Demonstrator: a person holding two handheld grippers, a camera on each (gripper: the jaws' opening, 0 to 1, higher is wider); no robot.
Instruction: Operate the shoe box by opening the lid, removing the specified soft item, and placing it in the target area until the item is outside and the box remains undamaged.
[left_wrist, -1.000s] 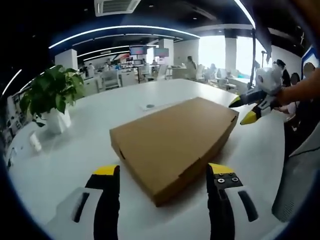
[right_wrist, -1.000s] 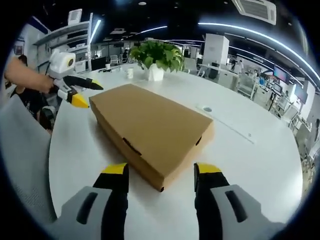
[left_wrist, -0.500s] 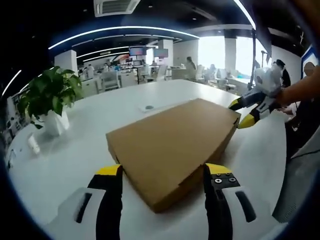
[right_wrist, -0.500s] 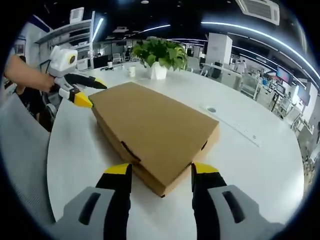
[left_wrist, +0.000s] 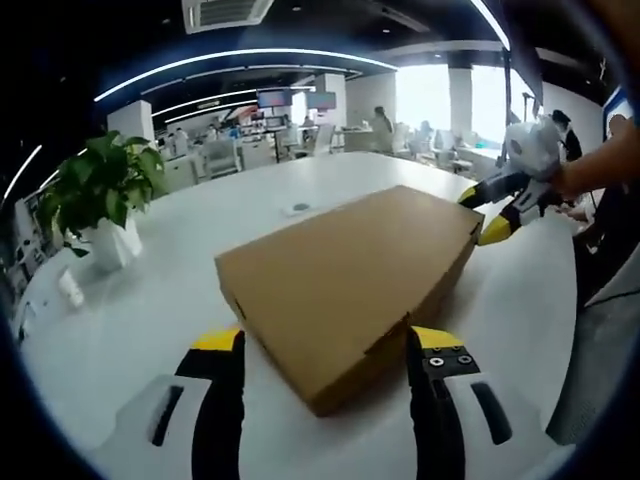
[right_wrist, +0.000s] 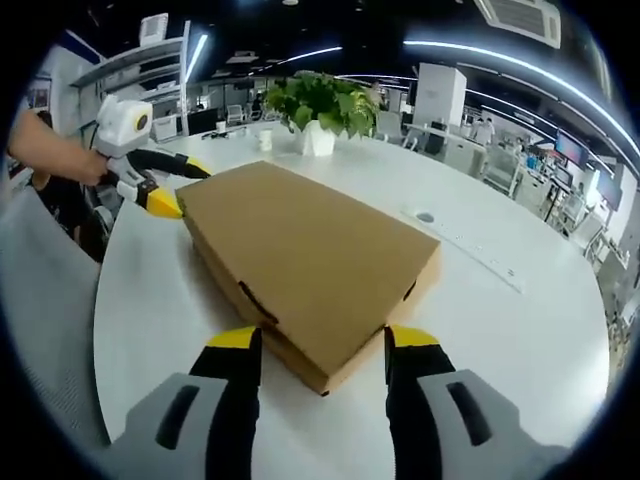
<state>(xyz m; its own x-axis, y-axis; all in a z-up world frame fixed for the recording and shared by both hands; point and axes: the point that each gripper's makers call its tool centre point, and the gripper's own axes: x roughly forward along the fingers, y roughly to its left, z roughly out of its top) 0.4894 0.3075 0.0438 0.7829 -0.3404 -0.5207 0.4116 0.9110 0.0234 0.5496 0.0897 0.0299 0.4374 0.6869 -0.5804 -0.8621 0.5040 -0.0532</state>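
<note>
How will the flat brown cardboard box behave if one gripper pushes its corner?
The flat brown cardboard box lies broad and low, so it should slide or pivot on the smooth white table, not tip. Its thin walls probably dent under hard pressure.

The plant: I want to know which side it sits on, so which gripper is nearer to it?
The left gripper is nearer: the plant stands off that end of the box. The right gripper is at the box's opposite corner.

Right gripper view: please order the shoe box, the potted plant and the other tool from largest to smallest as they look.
1. shoe box, clearly largest.
2. potted plant.
3. left tool, nearly the plant's size; their distances differ, so this order is unsure.
</note>
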